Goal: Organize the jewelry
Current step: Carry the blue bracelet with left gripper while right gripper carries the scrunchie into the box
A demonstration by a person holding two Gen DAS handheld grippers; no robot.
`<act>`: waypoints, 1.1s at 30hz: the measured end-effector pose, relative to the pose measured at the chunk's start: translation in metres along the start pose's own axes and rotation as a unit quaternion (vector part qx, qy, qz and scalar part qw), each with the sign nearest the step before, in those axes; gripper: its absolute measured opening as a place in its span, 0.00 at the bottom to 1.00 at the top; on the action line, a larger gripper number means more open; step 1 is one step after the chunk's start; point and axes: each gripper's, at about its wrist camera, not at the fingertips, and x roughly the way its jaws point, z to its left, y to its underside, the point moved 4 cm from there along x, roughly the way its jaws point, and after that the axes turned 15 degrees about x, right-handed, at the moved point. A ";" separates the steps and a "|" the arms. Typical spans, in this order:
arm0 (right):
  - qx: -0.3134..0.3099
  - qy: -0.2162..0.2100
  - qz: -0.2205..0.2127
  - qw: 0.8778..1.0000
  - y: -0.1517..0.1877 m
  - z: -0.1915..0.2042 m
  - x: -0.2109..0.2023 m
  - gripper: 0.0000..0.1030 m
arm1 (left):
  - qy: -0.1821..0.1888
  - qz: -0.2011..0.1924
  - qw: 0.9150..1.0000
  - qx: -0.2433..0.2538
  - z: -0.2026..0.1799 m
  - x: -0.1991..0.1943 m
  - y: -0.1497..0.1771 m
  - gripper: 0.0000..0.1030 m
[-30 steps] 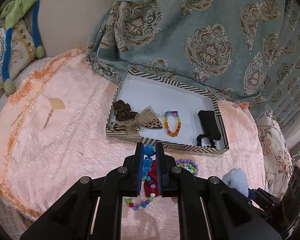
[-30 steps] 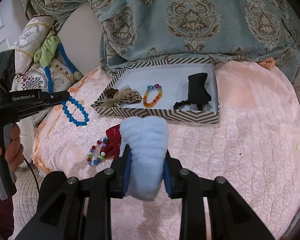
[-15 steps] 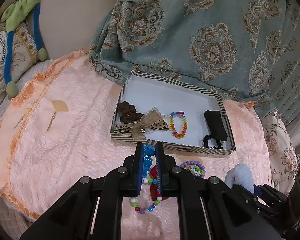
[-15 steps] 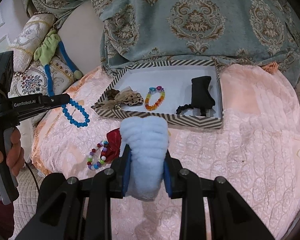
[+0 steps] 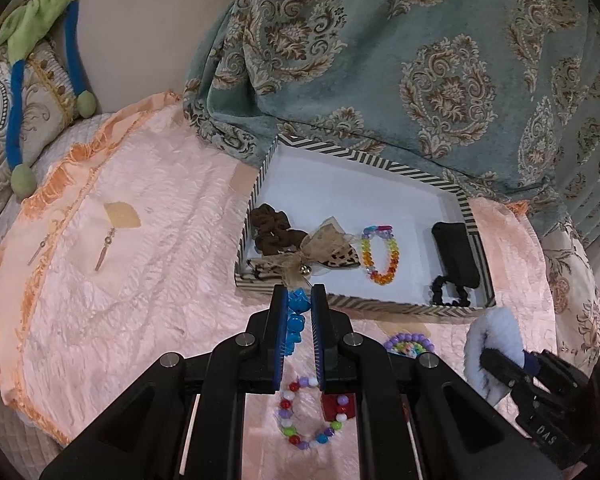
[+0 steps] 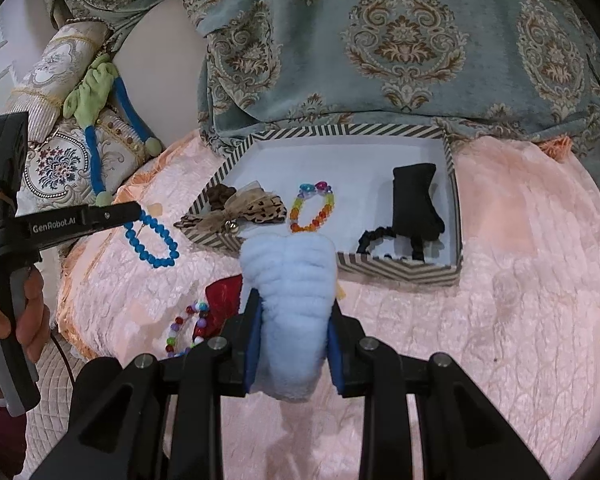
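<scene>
Both tools have advanced toward the striped tray since the earlier frames. Left tool is pressed together on the blue bead bracelet; right tool pinches the light-blue fluffy scrunchie, both just short of the tray. Stored: rainbow bracelet, bow, brown and black scrunchies. Remaining on the bed: 2 multicolour bead bracelets, red item, earrings.

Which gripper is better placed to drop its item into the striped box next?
Probably the left. The left gripper, shut on the blue bracelet, shows right at the box front rim in its own view. The right gripper, clamping the fluffy blue scrunchie, looks farther back.
</scene>
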 end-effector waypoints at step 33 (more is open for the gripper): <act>0.036 0.042 0.013 0.998 -0.080 -0.044 0.123 0.29 | -0.004 0.019 1.000 0.024 0.002 0.135 -0.108 0.00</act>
